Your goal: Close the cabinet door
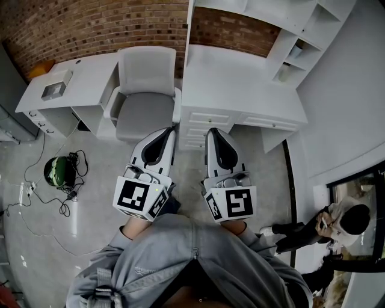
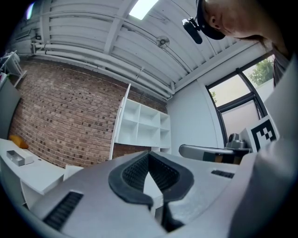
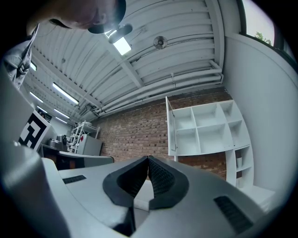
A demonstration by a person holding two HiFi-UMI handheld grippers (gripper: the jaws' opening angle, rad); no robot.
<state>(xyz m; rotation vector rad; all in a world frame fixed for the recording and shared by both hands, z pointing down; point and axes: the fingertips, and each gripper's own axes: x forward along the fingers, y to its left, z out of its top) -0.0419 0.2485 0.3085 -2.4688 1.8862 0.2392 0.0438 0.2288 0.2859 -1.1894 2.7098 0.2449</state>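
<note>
A white wall cabinet (image 1: 264, 9) with open cubbies hangs over a white desk (image 1: 240, 84). Its door (image 1: 190, 24) stands open and edge-on at the cabinet's left side. The left gripper view shows that door (image 2: 122, 116) beside the cubbies (image 2: 144, 123), and so does the right gripper view, door (image 3: 170, 125) and cubbies (image 3: 209, 128). My left gripper (image 1: 170, 130) and right gripper (image 1: 213, 130) are held side by side in front of the desk, well short of the door. Both point toward it. The left gripper (image 2: 149, 152) and the right gripper (image 3: 148, 158) have their tips together, with nothing between them.
A grey chair (image 1: 141, 102) stands left of the desk, just ahead of my left gripper. Drawers (image 1: 207, 120) sit under the desk front. A second white desk (image 1: 66, 84) is at the far left. A green helmet (image 1: 59, 171) and cables lie on the floor. A person (image 1: 343, 222) sits at the right.
</note>
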